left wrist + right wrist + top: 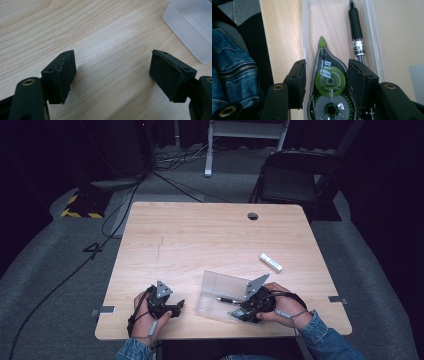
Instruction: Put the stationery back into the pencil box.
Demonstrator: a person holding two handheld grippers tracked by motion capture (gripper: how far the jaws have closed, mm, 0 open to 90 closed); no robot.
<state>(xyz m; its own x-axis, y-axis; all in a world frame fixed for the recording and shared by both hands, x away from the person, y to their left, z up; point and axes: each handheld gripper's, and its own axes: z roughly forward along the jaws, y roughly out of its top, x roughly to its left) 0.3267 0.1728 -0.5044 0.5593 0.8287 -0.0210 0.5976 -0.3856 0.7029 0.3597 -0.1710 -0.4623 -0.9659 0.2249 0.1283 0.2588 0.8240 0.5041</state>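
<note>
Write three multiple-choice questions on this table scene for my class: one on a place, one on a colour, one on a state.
1. Where does the pen lie?
A. in the clear box
B. on a chair
C. on the floor

2. What colour is the tip of the correction tape?
A. red
B. green
C. blue

3. How is the left gripper?
A. shut on the pen
B. open and empty
C. shut on a cup

Answers: 1 A, the box wall runs alongside the pen; 2 B, the pointed tip is green; 3 B, bare table shows between its wide jaws.
</note>
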